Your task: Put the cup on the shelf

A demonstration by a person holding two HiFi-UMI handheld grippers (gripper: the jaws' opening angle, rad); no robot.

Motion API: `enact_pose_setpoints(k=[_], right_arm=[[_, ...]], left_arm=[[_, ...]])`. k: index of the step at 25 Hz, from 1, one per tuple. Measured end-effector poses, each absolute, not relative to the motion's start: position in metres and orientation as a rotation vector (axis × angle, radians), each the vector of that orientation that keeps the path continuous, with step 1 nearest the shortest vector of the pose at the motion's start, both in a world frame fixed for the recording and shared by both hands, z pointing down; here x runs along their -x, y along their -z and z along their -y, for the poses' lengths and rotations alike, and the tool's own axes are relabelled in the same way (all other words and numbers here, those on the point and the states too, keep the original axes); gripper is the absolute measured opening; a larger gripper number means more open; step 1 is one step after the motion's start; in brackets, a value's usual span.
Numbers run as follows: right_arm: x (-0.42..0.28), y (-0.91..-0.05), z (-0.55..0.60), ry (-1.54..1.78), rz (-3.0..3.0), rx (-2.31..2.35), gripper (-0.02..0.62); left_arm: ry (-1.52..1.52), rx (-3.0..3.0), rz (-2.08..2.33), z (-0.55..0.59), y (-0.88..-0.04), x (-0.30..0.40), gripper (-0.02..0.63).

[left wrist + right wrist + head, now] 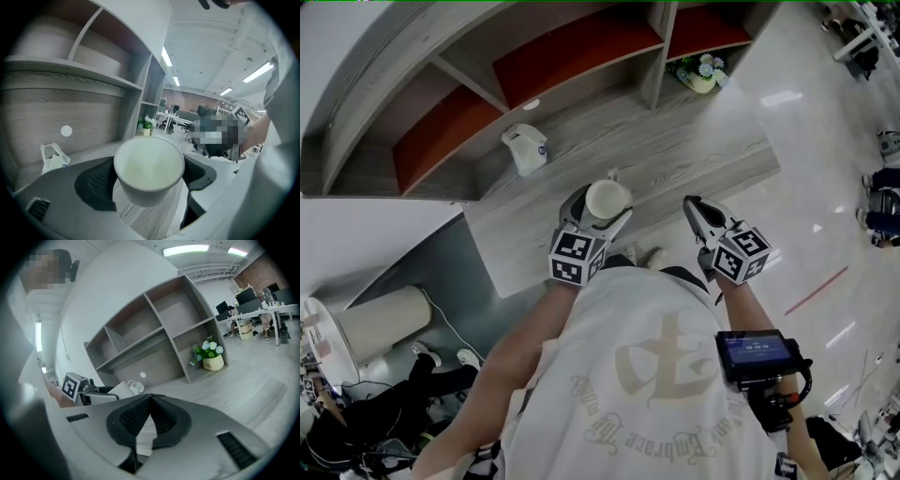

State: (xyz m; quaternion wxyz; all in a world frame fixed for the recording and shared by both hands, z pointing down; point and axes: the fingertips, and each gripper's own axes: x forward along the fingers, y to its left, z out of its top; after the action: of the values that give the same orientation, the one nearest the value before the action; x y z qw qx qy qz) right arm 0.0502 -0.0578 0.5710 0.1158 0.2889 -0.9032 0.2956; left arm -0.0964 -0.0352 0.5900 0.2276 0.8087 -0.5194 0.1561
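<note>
A white paper cup [606,201] [148,168] stands upright between the jaws of my left gripper [598,210] [149,176], which is shut on it. The cup is empty and hangs above the wooden bottom board [675,159] of the grey shelf unit [534,66] [154,333]. My right gripper [701,221] [150,414] is held level to the right of the cup, its jaws shut with nothing between them. In the right gripper view the cup [114,391] and the left gripper's marker cube [72,385] show at the left.
A small white bag [526,148] [52,157] [135,388] sits on the bottom board to the left. A potted flower plant [701,72] [209,356] stands in the right compartment. Red panels back the upper compartments. A white cylinder [380,323] lies at lower left.
</note>
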Motion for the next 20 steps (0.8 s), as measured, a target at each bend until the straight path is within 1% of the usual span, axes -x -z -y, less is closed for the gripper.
enact_pose_setpoints(k=[7, 13, 20], right_arm=[[-0.044, -0.559, 0.064, -0.842, 2.655, -0.899, 0.004], [-0.038, -0.537, 0.07, -0.985, 2.725, -0.997, 0.003], [-0.054, -0.511, 0.103, -0.963, 2.765, -1.031, 0.004]], left_arm=[[-0.364, -2.269, 1.408, 0.037, -0.565, 0.106, 0.423], [-0.325, -2.295, 1.398, 0.03, -0.551, 0.12, 0.423], [-0.275, -2.28, 1.423, 0.04, -0.528, 0.12, 0.423]])
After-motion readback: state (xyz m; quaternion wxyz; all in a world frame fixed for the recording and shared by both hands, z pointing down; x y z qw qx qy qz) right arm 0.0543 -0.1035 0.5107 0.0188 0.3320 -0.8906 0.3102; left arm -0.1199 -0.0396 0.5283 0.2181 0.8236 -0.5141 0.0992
